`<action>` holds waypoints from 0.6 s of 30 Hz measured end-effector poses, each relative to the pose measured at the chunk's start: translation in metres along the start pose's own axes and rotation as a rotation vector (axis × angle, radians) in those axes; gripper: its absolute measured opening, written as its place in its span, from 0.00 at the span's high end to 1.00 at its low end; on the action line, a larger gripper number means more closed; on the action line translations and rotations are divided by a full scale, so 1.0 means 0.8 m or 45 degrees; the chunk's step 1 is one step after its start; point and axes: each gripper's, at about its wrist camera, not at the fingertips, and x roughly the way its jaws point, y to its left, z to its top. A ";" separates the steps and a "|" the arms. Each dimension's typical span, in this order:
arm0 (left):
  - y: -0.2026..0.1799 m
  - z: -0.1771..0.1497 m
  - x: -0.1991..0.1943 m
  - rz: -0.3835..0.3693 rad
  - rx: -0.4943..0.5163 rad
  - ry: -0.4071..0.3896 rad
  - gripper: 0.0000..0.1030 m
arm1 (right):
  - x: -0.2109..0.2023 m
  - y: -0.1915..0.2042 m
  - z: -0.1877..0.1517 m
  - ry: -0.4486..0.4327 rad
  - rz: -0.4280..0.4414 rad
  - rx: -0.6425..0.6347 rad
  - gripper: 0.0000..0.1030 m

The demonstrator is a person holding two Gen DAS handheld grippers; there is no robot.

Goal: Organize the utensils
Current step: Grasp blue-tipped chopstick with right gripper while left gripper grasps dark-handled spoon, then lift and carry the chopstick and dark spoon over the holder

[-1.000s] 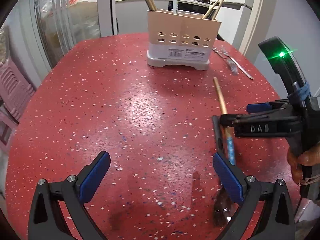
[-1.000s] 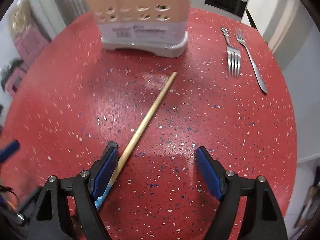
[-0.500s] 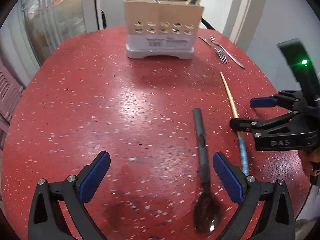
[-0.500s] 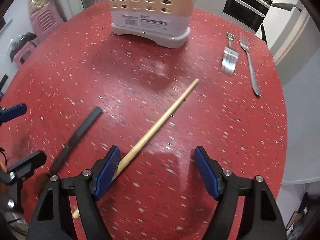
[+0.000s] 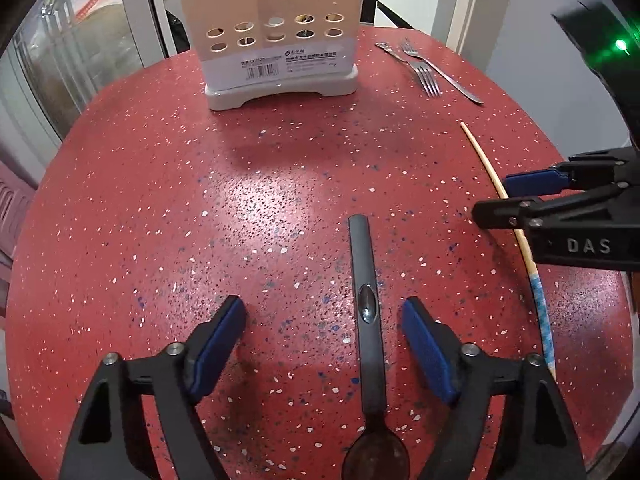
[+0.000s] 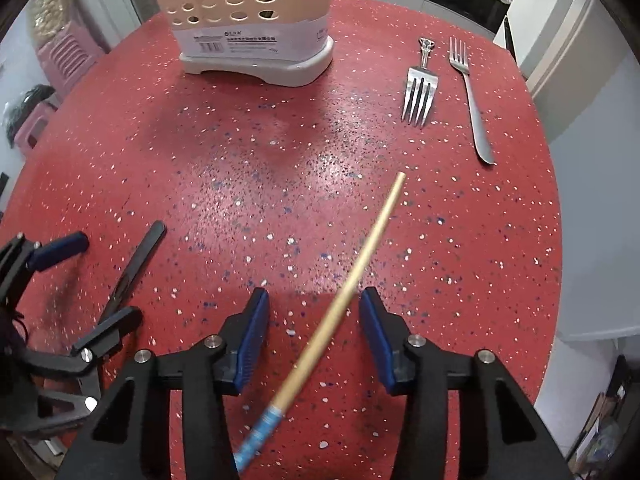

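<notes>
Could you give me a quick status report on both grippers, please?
Left gripper open, closing astride the black spoon. Right gripper open, closing astride the chopstick, pads not touching. Both flat on the table. Path to the holder clear.

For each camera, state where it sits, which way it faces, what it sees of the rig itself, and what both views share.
Left wrist: sits on the left gripper, looks steeply down and across the red table at the black spoon lying between its open jaws; the right gripper enters at the right edge.
Right wrist: sits on the right gripper, looks down at the chopstick between its blue pads, which have been closing without touching it; the left gripper shows at left.
Shared: utensil holder, two forks, spoon, chopstick.
</notes>
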 end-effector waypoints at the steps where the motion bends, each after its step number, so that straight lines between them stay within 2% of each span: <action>1: -0.002 0.000 -0.001 -0.003 0.005 0.000 0.10 | 0.001 0.001 0.002 0.005 0.000 -0.006 0.58; 3: -0.005 0.001 -0.001 -0.010 0.020 0.007 0.15 | 0.000 0.005 0.005 0.014 0.009 -0.027 0.74; 4: -0.007 0.003 -0.002 -0.013 0.029 0.013 0.16 | -0.001 0.007 0.005 0.015 0.016 -0.035 0.79; 5: -0.009 0.004 -0.001 -0.017 0.034 0.018 0.19 | -0.002 0.007 0.005 0.017 0.019 -0.037 0.89; 7: -0.013 0.007 -0.001 -0.029 0.052 0.032 0.24 | -0.003 0.003 0.003 0.012 0.029 -0.020 0.92; 8: -0.015 0.008 -0.001 -0.039 0.069 0.041 0.31 | -0.003 -0.001 0.002 0.007 0.040 -0.006 0.93; 10: -0.021 0.011 -0.002 -0.054 0.101 0.056 0.46 | -0.005 -0.003 -0.004 -0.008 0.050 0.006 0.93; 11: -0.024 0.013 -0.002 -0.062 0.115 0.063 0.60 | -0.007 -0.008 -0.008 -0.020 0.068 0.014 0.93; 12: -0.026 0.015 -0.003 -0.094 0.116 0.071 0.67 | -0.009 -0.010 -0.011 -0.030 0.081 0.020 0.93; 15: -0.026 0.016 -0.004 -0.146 0.098 0.064 0.67 | -0.018 -0.017 -0.023 -0.073 0.106 0.029 0.93; 18: -0.022 0.013 -0.018 -0.196 0.051 -0.019 0.67 | -0.033 -0.022 -0.031 -0.132 0.140 0.045 0.93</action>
